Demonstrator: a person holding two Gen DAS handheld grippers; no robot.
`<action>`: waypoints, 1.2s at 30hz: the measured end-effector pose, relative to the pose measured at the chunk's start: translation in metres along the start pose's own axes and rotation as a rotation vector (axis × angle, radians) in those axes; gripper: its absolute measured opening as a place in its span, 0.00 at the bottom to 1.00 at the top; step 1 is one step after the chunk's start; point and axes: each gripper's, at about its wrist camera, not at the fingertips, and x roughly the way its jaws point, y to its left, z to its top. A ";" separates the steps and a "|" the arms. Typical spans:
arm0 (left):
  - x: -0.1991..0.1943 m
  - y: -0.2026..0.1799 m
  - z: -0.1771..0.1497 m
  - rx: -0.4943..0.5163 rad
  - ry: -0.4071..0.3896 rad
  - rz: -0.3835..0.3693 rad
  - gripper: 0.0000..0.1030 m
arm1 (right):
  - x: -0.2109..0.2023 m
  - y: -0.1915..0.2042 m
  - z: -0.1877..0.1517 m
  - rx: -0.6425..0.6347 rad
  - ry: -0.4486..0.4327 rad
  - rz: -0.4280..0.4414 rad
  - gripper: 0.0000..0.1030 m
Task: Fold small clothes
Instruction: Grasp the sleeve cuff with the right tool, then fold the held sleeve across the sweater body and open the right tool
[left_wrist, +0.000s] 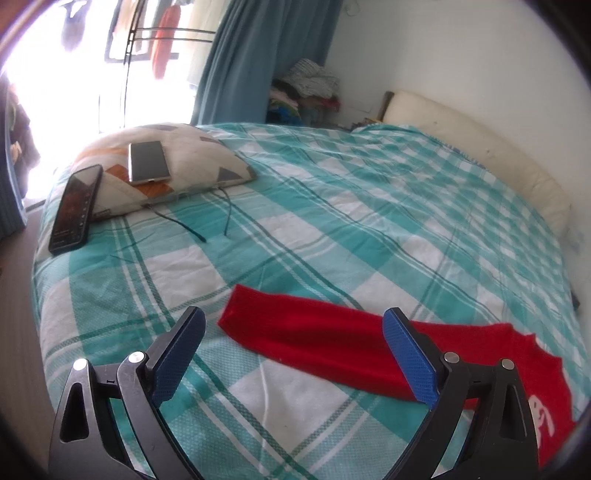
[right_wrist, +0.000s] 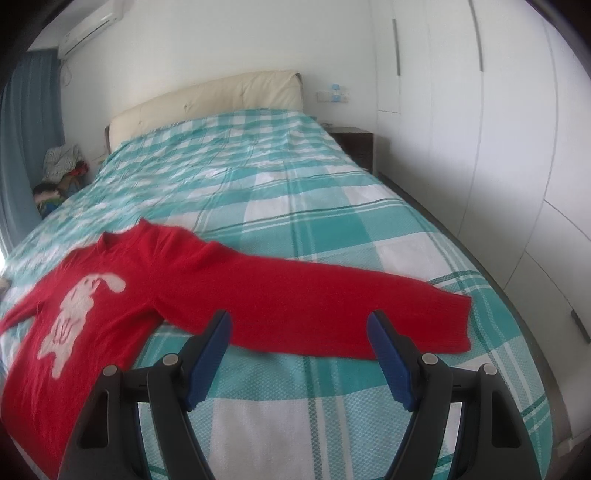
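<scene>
Red knitted long-sleeved sweater (right_wrist: 155, 295) lies flat and face up on the bed's teal-and-white checked cover (right_wrist: 280, 177), sleeves stretched out to both sides. White rabbit motif (right_wrist: 79, 306) on the chest, neck hole pointing toward the cream padded headboard (right_wrist: 207, 96).

Left gripper (left_wrist: 293, 323): jaws spread wide, nothing between the blue pads, hanging over the bed just short of one sleeve (left_wrist: 303, 332). Sleeve's cuff end sits between the two fingers in the left wrist view; no contact visible.

Right gripper (right_wrist: 299, 325): jaws also spread wide, empty, hovering above the other sleeve (right_wrist: 332, 310) at about mid-length. The cuff is off to the right of the right finger. Pads clear of the fabric as far as the view shows (right wrist view is a bit motion-blurred).

Other stuff on the bed, well apart from the sweater: patterned white pillow with grey and orange triangles (left_wrist: 192, 170), a gold-edged phone (left_wrist: 147, 162) lying on it, a second black phone (left_wrist: 75, 208) leaning against its edge, thin dark cable (left_wrist: 184, 225) trailing onto the cover. Blue curtain (left_wrist: 258, 59) and a heap of clothes (left_wrist: 310, 88) behind the bed; white wardrobe doors (right_wrist: 480, 110) on the far side.
</scene>
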 end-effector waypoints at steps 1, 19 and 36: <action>-0.004 -0.005 -0.003 0.014 0.004 -0.030 0.95 | -0.001 -0.021 0.005 0.092 -0.003 0.004 0.74; -0.014 -0.026 -0.028 0.096 0.062 -0.093 0.96 | 0.043 -0.183 -0.030 0.831 0.186 0.183 0.75; -0.009 -0.044 -0.037 0.184 0.078 -0.068 0.96 | 0.088 -0.144 -0.005 0.368 0.378 -0.077 0.40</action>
